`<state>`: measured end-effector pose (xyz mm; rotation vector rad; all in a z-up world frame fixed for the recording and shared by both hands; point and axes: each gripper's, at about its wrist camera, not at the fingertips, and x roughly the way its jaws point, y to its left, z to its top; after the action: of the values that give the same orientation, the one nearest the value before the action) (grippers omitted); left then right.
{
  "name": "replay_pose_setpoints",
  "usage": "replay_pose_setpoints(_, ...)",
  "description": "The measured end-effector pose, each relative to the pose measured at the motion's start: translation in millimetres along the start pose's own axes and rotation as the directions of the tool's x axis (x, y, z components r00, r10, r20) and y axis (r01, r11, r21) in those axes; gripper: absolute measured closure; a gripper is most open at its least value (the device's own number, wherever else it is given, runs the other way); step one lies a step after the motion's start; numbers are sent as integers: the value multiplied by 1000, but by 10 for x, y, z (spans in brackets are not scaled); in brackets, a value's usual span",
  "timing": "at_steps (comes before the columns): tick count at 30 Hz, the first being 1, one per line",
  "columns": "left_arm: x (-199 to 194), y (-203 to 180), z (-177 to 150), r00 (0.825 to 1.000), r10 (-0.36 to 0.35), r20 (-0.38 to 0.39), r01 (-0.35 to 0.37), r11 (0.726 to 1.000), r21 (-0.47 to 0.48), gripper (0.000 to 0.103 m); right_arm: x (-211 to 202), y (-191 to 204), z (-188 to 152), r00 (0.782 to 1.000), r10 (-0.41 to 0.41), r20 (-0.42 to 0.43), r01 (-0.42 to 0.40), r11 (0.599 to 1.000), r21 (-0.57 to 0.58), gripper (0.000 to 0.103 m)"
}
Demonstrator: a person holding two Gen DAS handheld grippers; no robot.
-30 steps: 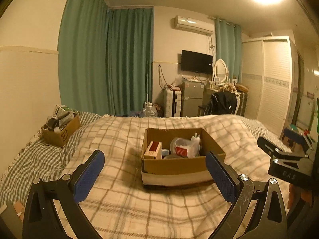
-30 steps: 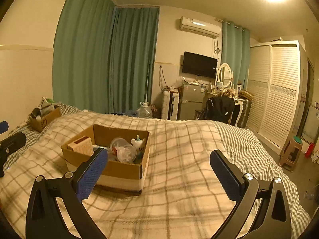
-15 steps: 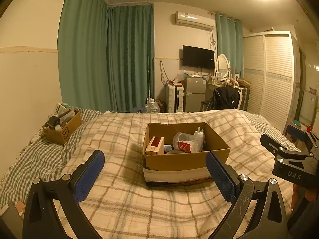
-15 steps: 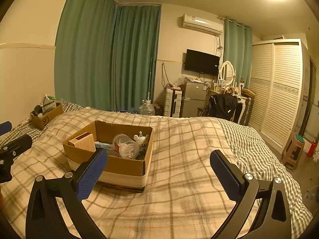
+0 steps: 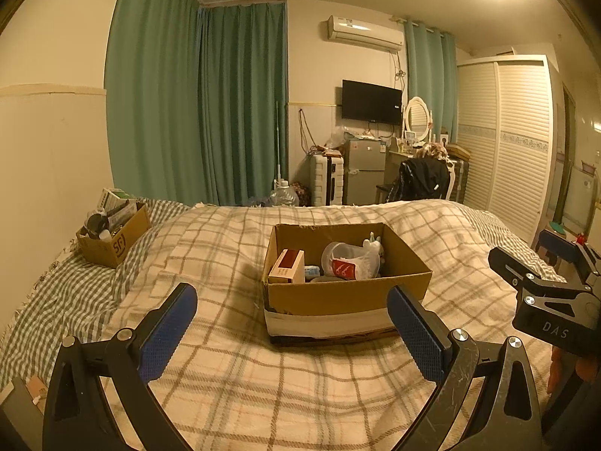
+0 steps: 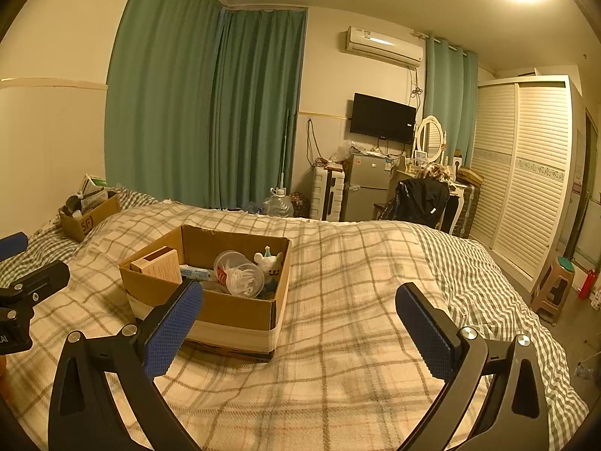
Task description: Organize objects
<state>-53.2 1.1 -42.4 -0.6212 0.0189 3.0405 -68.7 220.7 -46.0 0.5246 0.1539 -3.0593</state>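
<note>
An open cardboard box (image 5: 347,295) stands on the plaid bed, straight ahead in the left wrist view and ahead left in the right wrist view (image 6: 240,306). It holds a red-and-tan carton (image 5: 287,266), a clear plastic cup (image 6: 240,272), a small white plush toy (image 6: 268,261) and other small items. My left gripper (image 5: 291,332) is open and empty, just short of the box. My right gripper (image 6: 300,332) is open and empty, to the right of the box. A second, smaller cardboard box (image 5: 112,236) full of items sits near the wall at far left.
The plaid blanket (image 6: 357,300) covers the bed. Beyond the bed's far end are a water jug (image 5: 283,197), a suitcase, a small fridge (image 5: 362,171), a chair with a black jacket (image 5: 420,180) and a louvred wardrobe (image 5: 507,143). A stool (image 6: 556,287) stands on the floor at right.
Both grippers have drawn closer to the open box and tilted down slightly; the box appears larger and lower in both views. Both stay open.
</note>
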Motion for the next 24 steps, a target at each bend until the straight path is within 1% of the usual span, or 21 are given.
replay_pose_setpoints(8, 8, 3, -18, 1000, -4, -10, 3, 1000, -9, 0, 2, -4, 8, 1000, -3, -6, 3, 1000, 5, 0)
replay_pose_setpoints(16, -52, -28, -22, 1000, -1, 4, 1, 1000, 9, 0, 5, -1, 7, 1000, -4, -3, 4, 1000, 0, 0)
replay_pose_setpoints(24, -69, -36, -36, 1000, 9, 14, -9, 1000, 6, 0, 7, -11, -18, 1000, -2, -2, 2, 1000, 6, 0)
